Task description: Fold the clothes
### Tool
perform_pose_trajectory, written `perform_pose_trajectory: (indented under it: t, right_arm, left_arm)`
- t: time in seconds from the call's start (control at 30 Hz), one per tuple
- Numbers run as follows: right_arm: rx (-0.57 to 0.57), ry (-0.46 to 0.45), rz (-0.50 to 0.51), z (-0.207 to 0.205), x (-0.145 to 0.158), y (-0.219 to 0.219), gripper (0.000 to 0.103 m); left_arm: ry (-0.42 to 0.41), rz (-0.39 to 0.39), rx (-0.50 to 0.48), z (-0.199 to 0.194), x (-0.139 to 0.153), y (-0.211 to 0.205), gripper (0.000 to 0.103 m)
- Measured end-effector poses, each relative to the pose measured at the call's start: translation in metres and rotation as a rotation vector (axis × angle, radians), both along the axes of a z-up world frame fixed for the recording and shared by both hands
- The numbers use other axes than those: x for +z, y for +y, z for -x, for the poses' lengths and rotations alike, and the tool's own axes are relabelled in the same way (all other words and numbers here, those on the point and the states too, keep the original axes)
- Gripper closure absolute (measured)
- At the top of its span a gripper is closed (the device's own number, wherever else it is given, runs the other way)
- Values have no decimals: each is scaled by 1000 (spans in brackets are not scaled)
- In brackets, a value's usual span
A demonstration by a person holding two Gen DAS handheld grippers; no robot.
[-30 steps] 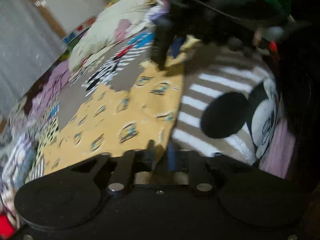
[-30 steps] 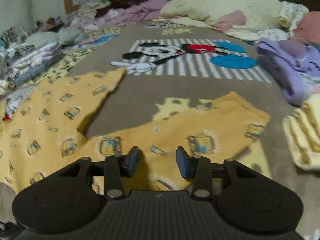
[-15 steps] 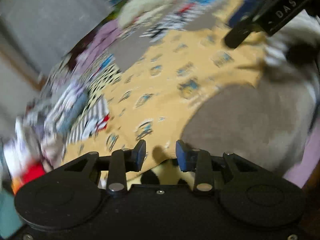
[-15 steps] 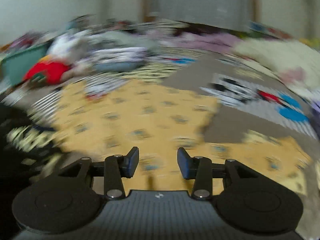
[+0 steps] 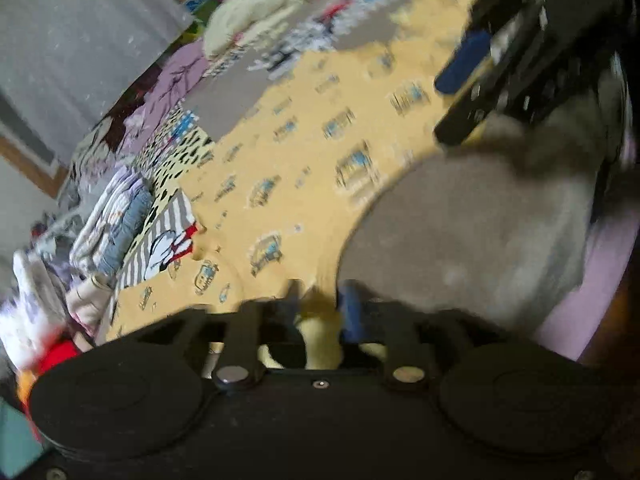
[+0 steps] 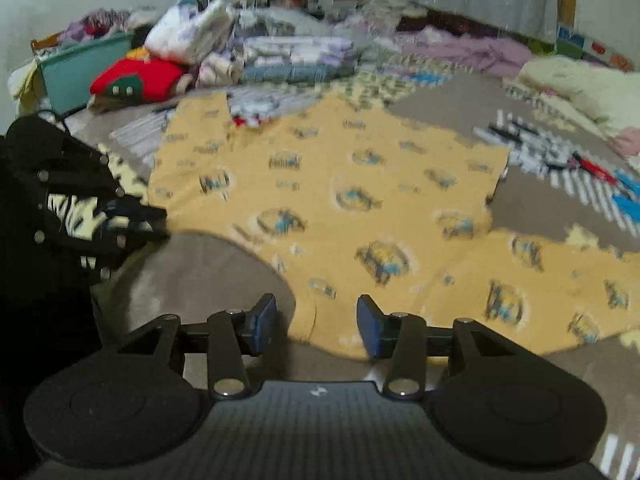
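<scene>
A yellow printed garment (image 5: 320, 140) lies spread flat on a grey cartoon-mouse blanket (image 5: 460, 232). My left gripper (image 5: 318, 312) is at the garment's near edge. Its jaws are opening, with a bit of yellow cloth showing between the blurred fingers. In the right wrist view the garment (image 6: 340, 200) fills the middle. My right gripper (image 6: 316, 320) stands open over its near hem, the cloth lying under the gap. The right gripper (image 5: 460, 96) also shows at the top right of the left wrist view. The left gripper (image 6: 156, 220) comes in from the left edge of the right wrist view.
Stacks of folded clothes (image 6: 296, 60), a red soft item (image 6: 136, 80) and a teal box (image 6: 76, 72) line the far side. A cream blanket (image 6: 580, 84) and purple cloth (image 6: 480, 52) lie at the back right. Bare grey blanket (image 6: 192, 268) lies between the two grippers.
Both grippers swung from the garment's far part to its near edge. The right wrist view turned left, and the left gripper now has yellow cloth between its jaws.
</scene>
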State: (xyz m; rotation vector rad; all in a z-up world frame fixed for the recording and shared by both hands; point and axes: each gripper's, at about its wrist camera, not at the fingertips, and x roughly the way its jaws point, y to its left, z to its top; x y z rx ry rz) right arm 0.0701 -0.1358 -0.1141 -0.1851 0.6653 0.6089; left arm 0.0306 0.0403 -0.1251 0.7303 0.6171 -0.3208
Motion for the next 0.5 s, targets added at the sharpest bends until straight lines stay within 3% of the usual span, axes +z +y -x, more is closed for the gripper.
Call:
perform_pose_trajectory:
  t: [0.13, 0.23, 0.27, 0.37, 0.5]
  right_arm:
    - [-7, -26, -46, -7, 0, 4, 58]
    - [-19, 33, -24, -12, -18, 8, 57]
    - [-16, 48, -8, -11, -22, 9, 57]
    - [-2, 30, -2, -3, -14, 5, 57]
    - [-67, -16, -43, -10, -3, -10, 57]
  left_arm:
    - [-7, 134, 118, -17, 7, 10, 64]
    - [123, 194, 186, -38, -13, 18, 65]
    - [126, 205, 194, -38, -10, 19, 65]
    - [82, 231, 214, -36, 2, 19, 65]
    - [27, 276, 255, -46, 12, 23, 65]
